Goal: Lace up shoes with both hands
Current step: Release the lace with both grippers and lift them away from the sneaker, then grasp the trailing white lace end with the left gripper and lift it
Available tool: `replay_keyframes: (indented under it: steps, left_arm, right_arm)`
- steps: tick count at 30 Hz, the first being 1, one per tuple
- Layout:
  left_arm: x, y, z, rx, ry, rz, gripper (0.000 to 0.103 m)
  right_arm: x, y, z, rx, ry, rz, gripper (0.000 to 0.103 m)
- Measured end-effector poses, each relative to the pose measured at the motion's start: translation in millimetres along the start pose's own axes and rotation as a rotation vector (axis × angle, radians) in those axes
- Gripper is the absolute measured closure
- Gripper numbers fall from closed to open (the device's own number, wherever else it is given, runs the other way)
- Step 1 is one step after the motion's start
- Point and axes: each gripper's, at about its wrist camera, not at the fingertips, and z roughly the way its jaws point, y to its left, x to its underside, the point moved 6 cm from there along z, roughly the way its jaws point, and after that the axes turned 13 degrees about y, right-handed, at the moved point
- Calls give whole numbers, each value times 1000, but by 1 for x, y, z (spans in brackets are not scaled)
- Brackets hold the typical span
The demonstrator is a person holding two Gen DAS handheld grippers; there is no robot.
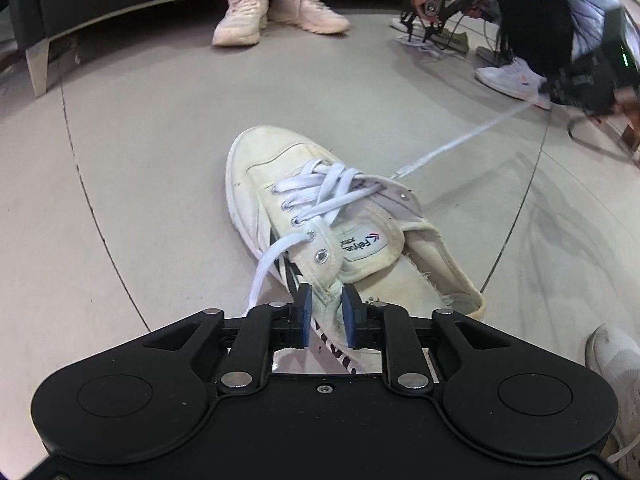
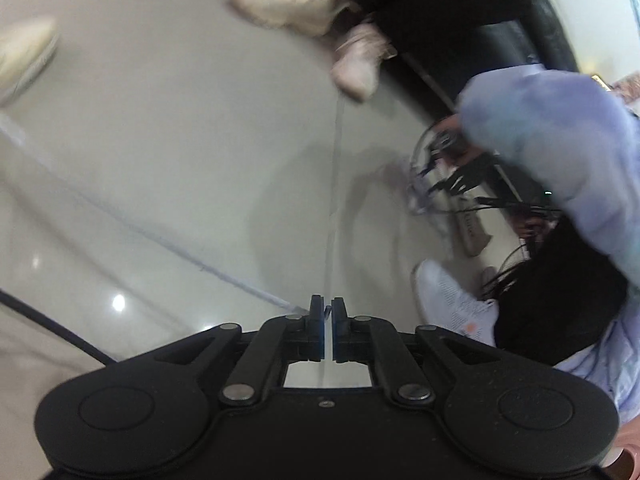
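Left wrist view: the white shoe (image 1: pixel 320 224) lies on the floor (image 1: pixel 140 152), half laced. The left tool (image 1: pixel 327 312) stands narrowly open around the upper's edge, pads seemingly not pressing.

Right wrist view: the right tool (image 2: pixel 327 314) is closed on the lace (image 2: pixel 240 280), drawing it taut. Next, I judge, comes threading the next eyelet.

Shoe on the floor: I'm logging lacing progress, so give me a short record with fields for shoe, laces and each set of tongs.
shoe: cream canvas sneaker on the floor, partly laced
left lace end: hangs loose from a left eyelet
right lace end: pulled taut away to the right
left tongs: straddle the shoe's collar edge; pressing or not unclear
right tongs: shut on the taut lace end; view blurred
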Motion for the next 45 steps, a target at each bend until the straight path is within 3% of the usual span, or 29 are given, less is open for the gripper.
replay_keyframes:
  steps: [3,4,6,8,9,11,14,15,16,18,21,23,24,25,28,36,45]
  left_arm:
    - [1,7,-4,33,2,-66,86]
    - [2,12,-10,42,22,-107,86]
    - [3,22,-27,36,58,-158,86]
    - [4,35,-55,36,140,-176,82]
    - [4,40,-63,31,173,-183,76]
    - [14,58,-81,-31,333,-275,69]
    - [38,82,-87,-196,485,-430,64]
    - [42,87,-88,-221,497,-463,64]
    - [53,97,-88,-261,493,-563,64]
    - [63,110,-84,-259,471,-716,64]
    - [94,145,-84,-165,263,-1203,65]
    - [116,160,-84,-136,157,-1434,65]
    - [121,163,-84,-136,142,-1489,65]
    - [133,170,-80,-152,138,-1613,65]
    - [146,178,-74,-144,105,-1777,65]
    - [144,188,-55,-175,48,-1965,66]
    - [116,187,-47,-383,66,-1890,70]
  right_arm:
    - [1,0,6,-165,42,143,95]
    - [-3,-14,-4,-231,14,252,91]
    - [-8,-33,-27,-340,-69,404,83]
    - [-28,-28,-72,-611,-257,469,73]
    - [-41,-10,-90,-728,-319,408,70]
    - [-66,48,-116,-886,-380,172,69]
    - [-92,139,-131,-972,-399,-132,71]
    - [-98,164,-130,-997,-384,-203,71]
    - [-102,182,-129,-997,-367,-248,72]
    - [-104,206,-128,-980,-343,-299,72]
    - [-102,219,-126,-1001,-330,-312,73]
    - [-105,216,-117,-1044,-299,-273,72]
    - [-102,218,-118,-1062,-287,-259,71]
    - [-101,217,-115,-1082,-269,-245,71]
    - [-104,213,-102,-1135,-236,-208,68]
    - [-96,207,-107,-1207,-218,-152,68]
    - [-84,209,-111,-1226,-207,-70,67]
